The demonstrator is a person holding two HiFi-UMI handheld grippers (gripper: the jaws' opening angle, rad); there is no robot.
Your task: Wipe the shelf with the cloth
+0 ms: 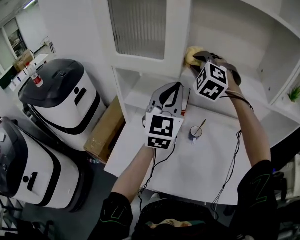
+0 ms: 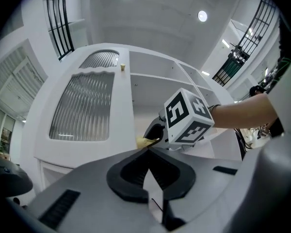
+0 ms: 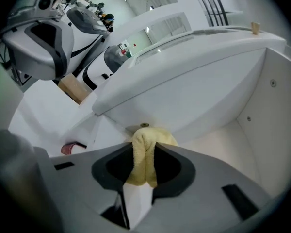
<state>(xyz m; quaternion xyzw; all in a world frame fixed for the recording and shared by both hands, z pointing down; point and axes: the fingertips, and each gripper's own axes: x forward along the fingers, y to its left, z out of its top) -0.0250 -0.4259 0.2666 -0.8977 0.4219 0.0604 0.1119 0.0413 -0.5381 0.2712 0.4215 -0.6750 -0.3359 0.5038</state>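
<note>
Cloth meets shelf: my right gripper [image 1: 204,59] is clamped on a folded yellow cloth [image 3: 143,161], the wad pinched between both jaws and bulging out past their tips. The cloth sits at the left end of the open shelf [image 3: 218,140], touching its white floor close to the corner, just beside the cabinet's ribbed-glass door [image 1: 140,21]. My right arm reaches up and forward from the desk's near edge to get there.

My left gripper [image 2: 147,152] hangs lower, above the back of the desk [image 1: 190,171], with its jaws drawn together at the tips and nothing between them. It points up toward the right gripper's marker cube.

On the desk, near its middle and just right of my left gripper, a small cup [image 1: 195,132] stands with a stick leaning in it. Off the desk's left edge a cardboard box [image 1: 106,131] rests on the floor beside two white-and-black machines [image 1: 60,101]. A small green plant [image 1: 295,92] shows at the cabinet's far right.
</note>
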